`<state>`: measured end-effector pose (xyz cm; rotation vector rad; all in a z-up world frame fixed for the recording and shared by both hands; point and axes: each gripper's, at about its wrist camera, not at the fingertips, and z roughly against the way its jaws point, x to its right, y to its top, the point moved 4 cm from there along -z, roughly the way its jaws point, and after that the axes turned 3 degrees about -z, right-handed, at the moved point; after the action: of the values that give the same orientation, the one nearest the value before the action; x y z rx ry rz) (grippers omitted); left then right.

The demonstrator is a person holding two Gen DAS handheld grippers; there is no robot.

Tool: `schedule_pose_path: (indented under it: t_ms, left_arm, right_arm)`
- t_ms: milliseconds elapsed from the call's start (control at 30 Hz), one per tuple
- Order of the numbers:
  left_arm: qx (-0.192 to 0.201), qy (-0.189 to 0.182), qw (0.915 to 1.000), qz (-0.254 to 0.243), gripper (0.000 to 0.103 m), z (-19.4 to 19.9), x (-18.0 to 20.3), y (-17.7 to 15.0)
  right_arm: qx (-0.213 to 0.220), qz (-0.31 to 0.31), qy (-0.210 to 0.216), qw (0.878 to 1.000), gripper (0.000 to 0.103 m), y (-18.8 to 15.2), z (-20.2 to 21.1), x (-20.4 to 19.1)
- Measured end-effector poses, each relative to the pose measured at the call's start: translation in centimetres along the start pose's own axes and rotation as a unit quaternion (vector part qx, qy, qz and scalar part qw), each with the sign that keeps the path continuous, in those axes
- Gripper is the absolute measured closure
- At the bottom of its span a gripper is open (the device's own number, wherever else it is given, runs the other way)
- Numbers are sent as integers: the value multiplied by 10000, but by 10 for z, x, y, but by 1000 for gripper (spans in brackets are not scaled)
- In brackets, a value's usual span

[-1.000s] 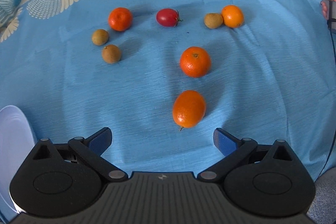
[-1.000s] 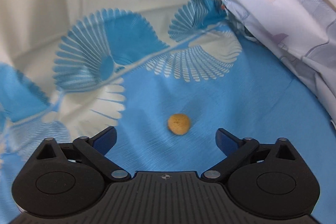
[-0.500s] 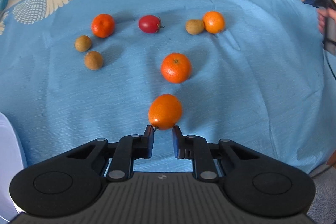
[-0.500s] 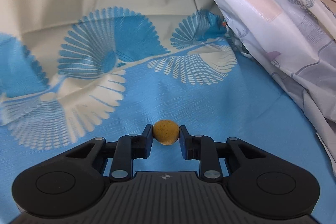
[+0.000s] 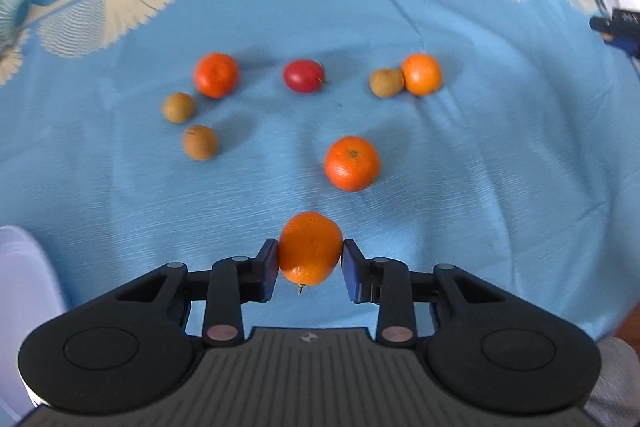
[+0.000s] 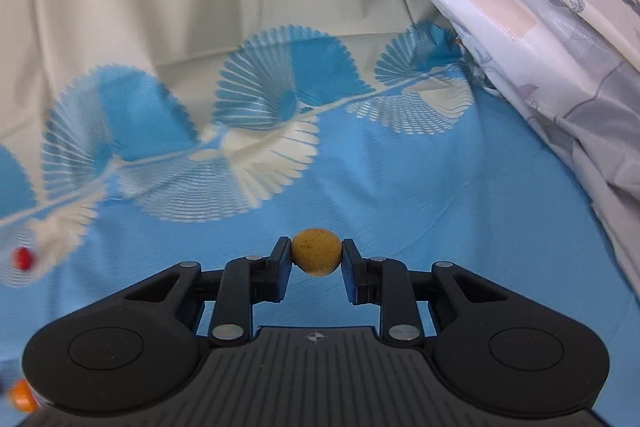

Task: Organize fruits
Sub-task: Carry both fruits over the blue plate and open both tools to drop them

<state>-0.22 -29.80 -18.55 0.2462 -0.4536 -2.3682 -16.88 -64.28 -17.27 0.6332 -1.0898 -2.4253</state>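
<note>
Left wrist view: left gripper (image 5: 310, 265) pinches an orange (image 5: 310, 247) above the blue cloth (image 5: 480, 167), its jaws easing slightly apart. Right gripper (image 6: 316, 261) is clamped on a small brown fruit (image 6: 316, 253), held clear of the cloth.

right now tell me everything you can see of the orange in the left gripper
The orange is a slightly elongated fruit with glossy, dimpled peel, brighter on its upper side. A short dry stem stub hangs at its lower end. It sits between the blue pads of the left gripper, one pressing each flank, though the jaws are opening slightly. Nothing else touches it; it hangs over the blue cloth.
</note>
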Motion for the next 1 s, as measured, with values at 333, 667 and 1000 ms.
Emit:
schedule_pose_path:
  t_ms: [333, 667, 1000]
  left_arm:
    - [427, 565, 9964, 466, 66, 150, -75, -84]
    - [914, 998, 9835, 1203, 65, 248, -175, -191]
    - [1617, 887, 9690, 1646, 65, 302, -220, -256]
  right_arm:
    - [-526, 83, 1813, 9820, 75, -108, 230, -152]
    - [-826, 1450, 2684, 9487, 75, -208, 372, -277]
    - [-729, 2206, 2804, 9313, 75, -253, 446, -339]
